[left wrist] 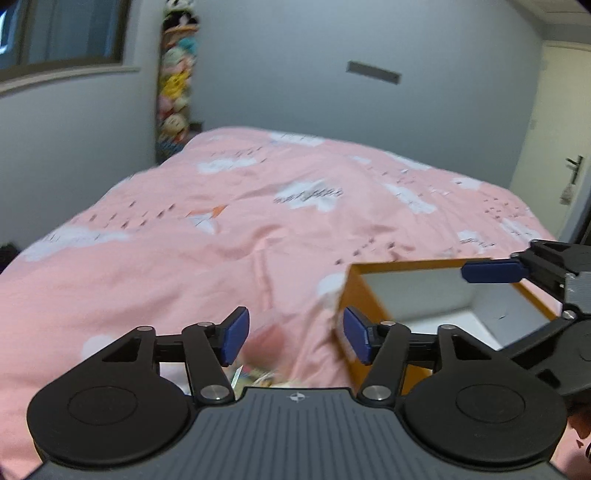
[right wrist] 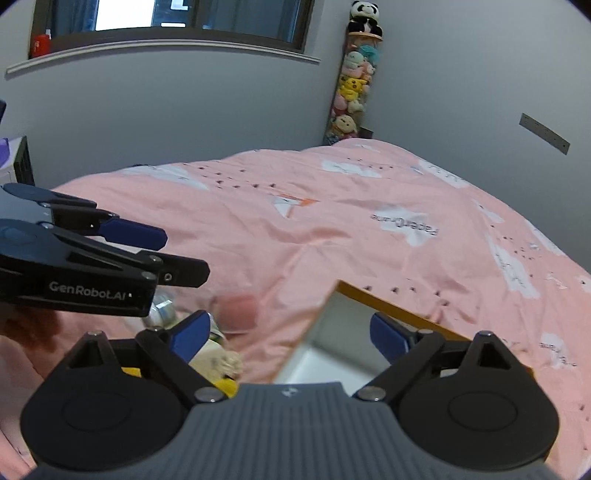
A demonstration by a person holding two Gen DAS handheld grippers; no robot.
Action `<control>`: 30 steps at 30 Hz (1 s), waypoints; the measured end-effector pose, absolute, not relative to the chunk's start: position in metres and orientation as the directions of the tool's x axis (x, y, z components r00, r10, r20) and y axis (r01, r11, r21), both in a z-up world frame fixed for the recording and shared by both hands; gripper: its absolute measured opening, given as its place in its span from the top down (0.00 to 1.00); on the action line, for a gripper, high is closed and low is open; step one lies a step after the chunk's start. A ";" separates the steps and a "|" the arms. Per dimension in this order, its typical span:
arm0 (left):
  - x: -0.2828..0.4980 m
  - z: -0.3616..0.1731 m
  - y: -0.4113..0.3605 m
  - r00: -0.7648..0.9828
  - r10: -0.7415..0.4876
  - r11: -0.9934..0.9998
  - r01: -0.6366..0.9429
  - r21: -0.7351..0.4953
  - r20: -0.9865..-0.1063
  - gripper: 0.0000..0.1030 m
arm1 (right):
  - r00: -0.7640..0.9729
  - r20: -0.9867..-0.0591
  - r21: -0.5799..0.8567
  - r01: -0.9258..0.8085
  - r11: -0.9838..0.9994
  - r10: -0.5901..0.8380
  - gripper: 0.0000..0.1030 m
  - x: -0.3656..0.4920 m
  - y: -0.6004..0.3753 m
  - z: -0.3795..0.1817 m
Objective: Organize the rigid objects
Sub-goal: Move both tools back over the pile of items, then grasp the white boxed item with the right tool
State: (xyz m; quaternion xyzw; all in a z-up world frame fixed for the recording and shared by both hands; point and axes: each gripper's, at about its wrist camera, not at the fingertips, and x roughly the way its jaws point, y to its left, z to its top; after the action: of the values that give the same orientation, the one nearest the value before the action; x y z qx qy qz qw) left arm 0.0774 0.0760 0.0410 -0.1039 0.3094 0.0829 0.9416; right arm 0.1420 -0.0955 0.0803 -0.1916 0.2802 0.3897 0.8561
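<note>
An orange box (left wrist: 354, 295) with a white inside lies open on the pink bed; in the right wrist view its rim (right wrist: 399, 312) shows between my right fingers. My left gripper (left wrist: 295, 334) is open and empty, just left of the box's near corner. My right gripper (right wrist: 290, 334) is open and empty above the box's left edge; one of its blue fingers (left wrist: 493, 271) shows over the box in the left wrist view. Small objects lie left of the box: a pink blurred item (right wrist: 238, 308), a metallic piece (right wrist: 164, 310), a cream and yellow toy (right wrist: 221, 365). They are partly hidden by the grippers.
The pink cloud-print duvet (left wrist: 240, 229) covers the whole bed. A tall tube of plush toys (right wrist: 352, 85) stands in the far corner. A window (right wrist: 166, 22) is on the far wall and a door (left wrist: 565, 147) at the right.
</note>
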 end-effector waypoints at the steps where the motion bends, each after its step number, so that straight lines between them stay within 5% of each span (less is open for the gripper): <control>1: 0.076 0.039 0.084 0.782 0.088 0.958 -0.236 -0.162 -0.618 0.27 | 0.533 -0.626 -0.107 -0.782 0.614 0.569 0.11 0.140 -0.091 0.079; 8: 0.063 0.015 0.119 0.699 0.065 0.944 -0.274 -0.184 -0.712 0.30 | 0.462 -0.652 -0.136 -0.852 0.506 0.601 0.13 0.115 -0.054 0.053; 15: 0.054 -0.012 0.130 0.622 0.039 0.940 -0.288 -0.182 -0.782 0.40 | 0.357 -0.744 -0.110 -0.899 0.423 0.565 0.43 0.102 -0.026 0.015; 30: 0.068 -0.041 0.146 0.585 0.052 0.910 -0.361 -0.203 -0.809 0.40 | 0.278 -0.855 -0.022 -0.863 0.505 0.438 0.39 0.130 0.016 -0.044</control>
State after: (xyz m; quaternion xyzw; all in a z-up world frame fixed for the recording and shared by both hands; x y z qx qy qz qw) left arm 0.0676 0.1459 -0.0414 -0.1756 0.4399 0.1181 0.8727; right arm 0.1302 0.0157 -0.0437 -0.2524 0.4206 0.4289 0.7586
